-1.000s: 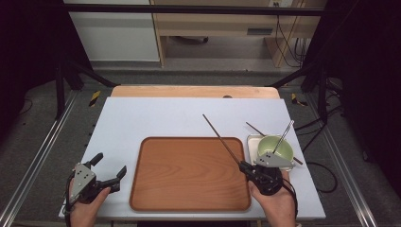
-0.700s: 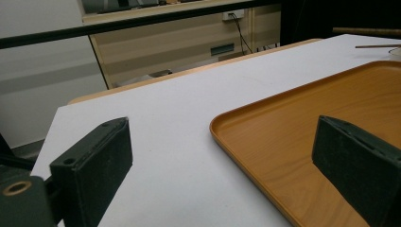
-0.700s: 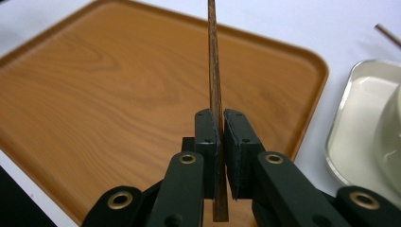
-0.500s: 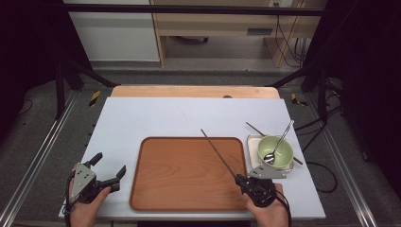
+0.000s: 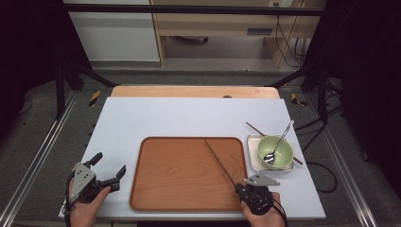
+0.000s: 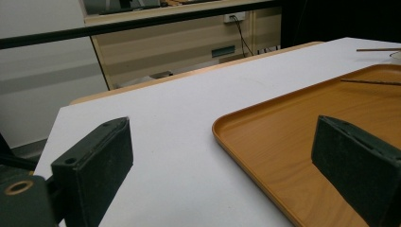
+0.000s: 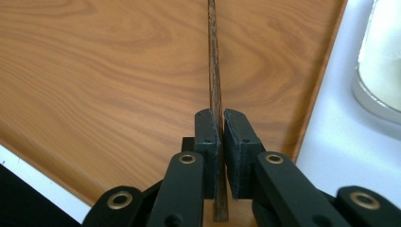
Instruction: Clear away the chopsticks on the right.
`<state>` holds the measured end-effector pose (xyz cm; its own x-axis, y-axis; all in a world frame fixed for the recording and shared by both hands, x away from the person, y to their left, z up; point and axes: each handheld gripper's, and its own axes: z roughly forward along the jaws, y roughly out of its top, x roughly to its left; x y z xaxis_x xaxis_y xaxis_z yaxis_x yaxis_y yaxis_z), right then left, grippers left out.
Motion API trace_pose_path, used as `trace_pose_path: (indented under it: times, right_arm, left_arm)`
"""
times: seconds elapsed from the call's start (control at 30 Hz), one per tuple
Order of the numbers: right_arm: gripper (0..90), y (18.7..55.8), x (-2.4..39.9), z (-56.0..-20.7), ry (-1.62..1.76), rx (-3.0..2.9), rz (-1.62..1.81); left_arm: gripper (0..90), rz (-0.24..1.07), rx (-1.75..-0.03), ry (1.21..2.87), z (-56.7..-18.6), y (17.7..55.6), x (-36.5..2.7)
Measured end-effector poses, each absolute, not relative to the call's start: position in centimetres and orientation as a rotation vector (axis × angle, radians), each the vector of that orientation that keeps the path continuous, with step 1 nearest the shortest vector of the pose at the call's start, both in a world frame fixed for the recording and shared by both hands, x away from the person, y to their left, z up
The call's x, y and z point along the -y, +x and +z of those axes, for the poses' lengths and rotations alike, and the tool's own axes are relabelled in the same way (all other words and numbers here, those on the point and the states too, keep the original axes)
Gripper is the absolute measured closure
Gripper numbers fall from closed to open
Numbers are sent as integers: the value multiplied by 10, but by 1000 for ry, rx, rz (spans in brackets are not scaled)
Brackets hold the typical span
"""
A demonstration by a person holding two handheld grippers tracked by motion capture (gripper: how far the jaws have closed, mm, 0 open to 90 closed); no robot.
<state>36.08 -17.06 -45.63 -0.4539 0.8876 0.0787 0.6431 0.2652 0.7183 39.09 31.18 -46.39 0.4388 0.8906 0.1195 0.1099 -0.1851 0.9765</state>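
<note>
Where the right gripper (image 5: 236, 187) is seen from above, its black jaws are pressed onto a thin dark wooden chopstick (image 5: 220, 160), slanted over a rounded rectangular brown wood-grain tray (image 5: 156, 189) on the matte white table (image 5: 189, 116). Fine grain along the stick is resolved in the right gripper view (image 7: 215, 90), where the pinch (image 7: 221, 123) is seen closely. Beside the tray, a pale green bowl (image 5: 283, 151) with a metal spoon (image 5: 279, 144) is seated on a square white dish (image 5: 252, 161). The left gripper (image 5: 109, 166) is held with jaws spread, nothing between them; its flat, rubbery-looking pads (image 6: 99, 156) frame bare table.
</note>
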Motion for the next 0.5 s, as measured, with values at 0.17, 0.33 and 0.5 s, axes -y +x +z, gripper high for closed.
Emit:
trace_pose_path:
  times: [0.17, 0.33, 0.5]
  right_arm:
    - [847, 362, 169, -460, 1427, -2199, 985]
    - [846, 364, 172, -463, 1423, -2194, 977]
    - [846, 364, 171, -465, 1433, -2207, 967]
  left_arm:
    - [59, 903, -890, 1613, -464, 391, -311]
    - [60, 902, -888, 1615, -464, 392, -310]
    - [60, 902, -889, 1615, -464, 392, -311]
